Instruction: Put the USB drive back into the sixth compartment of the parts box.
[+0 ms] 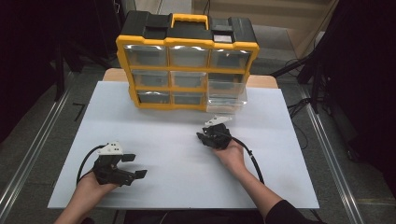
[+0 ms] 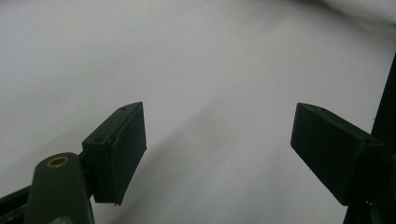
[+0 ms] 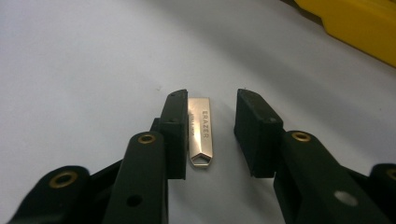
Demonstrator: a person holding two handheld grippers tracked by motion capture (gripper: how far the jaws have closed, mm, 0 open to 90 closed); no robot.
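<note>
1. High view: I hold my left gripper (image 1: pixel 132 166) low on the white bench (image 1: pixel 177 154), jaws wide; my right gripper (image 1: pixel 211 135) sits mid-bench, just before the yellow drawer cabinet (image 1: pixel 187 60).
2. Left gripper view: my left gripper (image 2: pixel 217 140) spreads wide over bare bench (image 2: pixel 187 56).
3. Right gripper view: my right gripper (image 3: pixel 211 133) straddles a small metal bar marked ERAZER (image 3: pixel 201 133), its left jaw touching it, the other apart.

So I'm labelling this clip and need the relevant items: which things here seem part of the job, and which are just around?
Likely part of the job:
- metal stick marked ERAZER, between the right gripper's open jaws
- yellow drawer organizer, one clear drawer pulled out

Just around:
- left gripper, open over bare white table
</note>
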